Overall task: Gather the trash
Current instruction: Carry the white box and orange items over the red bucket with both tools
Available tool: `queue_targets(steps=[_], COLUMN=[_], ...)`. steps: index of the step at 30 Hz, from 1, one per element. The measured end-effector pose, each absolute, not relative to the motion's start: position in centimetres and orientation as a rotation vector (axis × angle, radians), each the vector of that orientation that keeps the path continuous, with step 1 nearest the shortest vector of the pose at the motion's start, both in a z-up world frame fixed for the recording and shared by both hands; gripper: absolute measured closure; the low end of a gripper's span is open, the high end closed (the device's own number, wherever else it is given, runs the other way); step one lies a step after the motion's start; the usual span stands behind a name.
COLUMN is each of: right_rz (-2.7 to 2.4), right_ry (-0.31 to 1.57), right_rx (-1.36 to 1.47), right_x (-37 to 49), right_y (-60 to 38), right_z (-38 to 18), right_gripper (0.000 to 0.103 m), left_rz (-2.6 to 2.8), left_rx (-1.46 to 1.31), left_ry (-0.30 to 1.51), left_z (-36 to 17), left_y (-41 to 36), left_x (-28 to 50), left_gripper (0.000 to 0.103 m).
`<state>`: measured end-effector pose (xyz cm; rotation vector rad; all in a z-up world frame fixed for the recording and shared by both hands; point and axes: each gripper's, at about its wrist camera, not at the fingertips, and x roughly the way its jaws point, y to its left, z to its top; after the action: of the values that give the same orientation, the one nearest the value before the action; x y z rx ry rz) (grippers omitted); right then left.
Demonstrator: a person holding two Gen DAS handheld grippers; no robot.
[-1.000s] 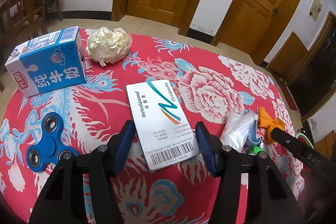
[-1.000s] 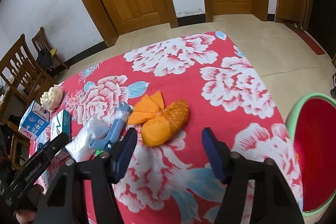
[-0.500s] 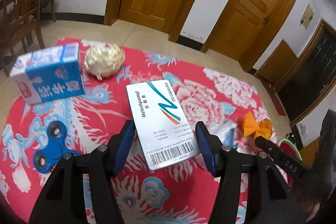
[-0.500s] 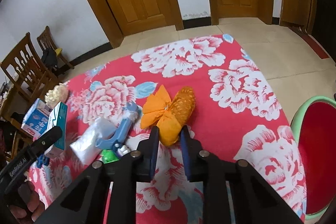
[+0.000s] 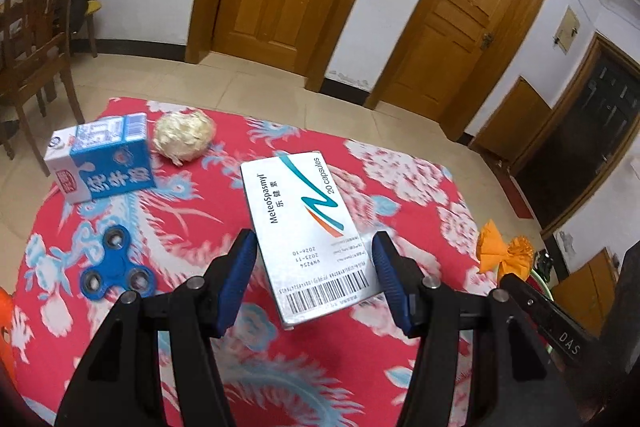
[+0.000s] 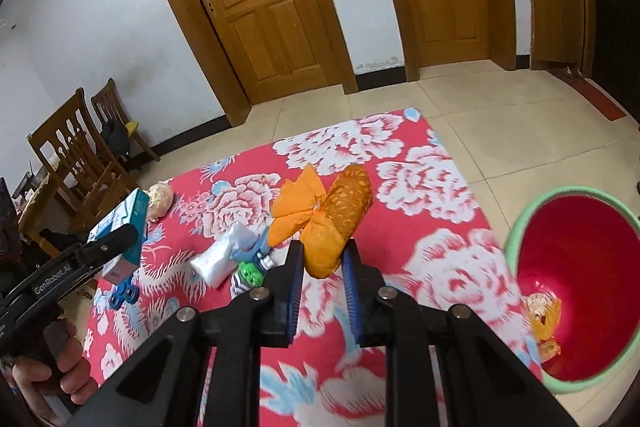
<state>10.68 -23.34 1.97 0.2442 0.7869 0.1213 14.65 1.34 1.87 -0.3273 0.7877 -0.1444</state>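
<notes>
Left wrist view: the left gripper holds the white capsule box by its long edges, blue fingers pressed on either side, the box clear of the red floral bench.
Left wrist, bench items: milk carton at 10 o'clock; crumpled paper ball just beside it, toward 11; blue spinner at 9 o'clock.
Left wrist, far right: orange wrapper at 3 o'clock, above the other tool.
Right wrist view: the right gripper is clamped on the orange wrapper's lower end; the jaws have just been closing, and the wrapper sits between them, off the cloth.
Right wrist, bin: green-rimmed red bin at 3 to 4 o'clock, beside the bench edge, some scraps already at its bottom.
Right wrist, leftovers: silver pouch and a blue-and-green item at 9 o'clock, near the fingers.
Step in hand: carrying both pieces to the bin, by my reading.
Doing it well: the right grip looks narrow and near the wrapper's tip, so swing steadily toward 3 o'clock and open only once over the red hollow.
Box handling: keep it level; rigid card may slip if tilted.
</notes>
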Motion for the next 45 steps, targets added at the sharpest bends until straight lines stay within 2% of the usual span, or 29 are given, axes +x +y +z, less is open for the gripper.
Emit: queue_targets(steps=[25, 45], right_rz=[-0.057, -0.188], right_ry=[0.725, 0.753], right_rx=[0.355, 0.465], right_x=[2.3, 0.6], right_y=[-32.9, -40.8], right_z=[2.8, -0.5], right_gripper=[0.081, 0.081], left_rz=[-0.308, -0.486], left_rx=[-0.226, -0.092], left_ry=[0.797, 0.845], left_z=[3.2, 2.1], left_y=[-7.7, -18.8], left_x=[11.0, 12.4], left_gripper=[0.043, 0.043])
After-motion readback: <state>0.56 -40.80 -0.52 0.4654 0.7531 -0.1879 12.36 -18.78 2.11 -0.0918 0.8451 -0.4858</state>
